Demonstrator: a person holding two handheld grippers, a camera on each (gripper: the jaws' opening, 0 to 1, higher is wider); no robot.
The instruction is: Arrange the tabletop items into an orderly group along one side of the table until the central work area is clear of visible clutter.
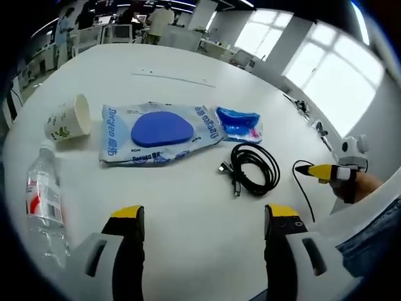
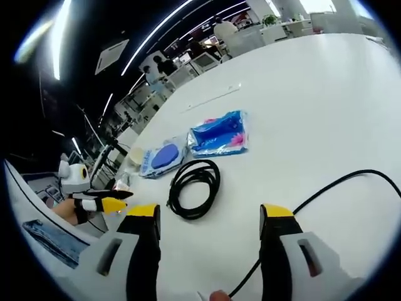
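Both jaws pairs gape above the table (image 1: 188,213), coiled cable (image 1: 254,168) ahead.

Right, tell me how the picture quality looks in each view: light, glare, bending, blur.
Left gripper view: bright windows at upper right are blown out, the white table is evenly lit with faint shadows, and the bottle near the edge looks stretched and soft. Right gripper view: ceiling light strips smear into curved streaks, the table edge bows, and the cable coil stays fairly sharp.
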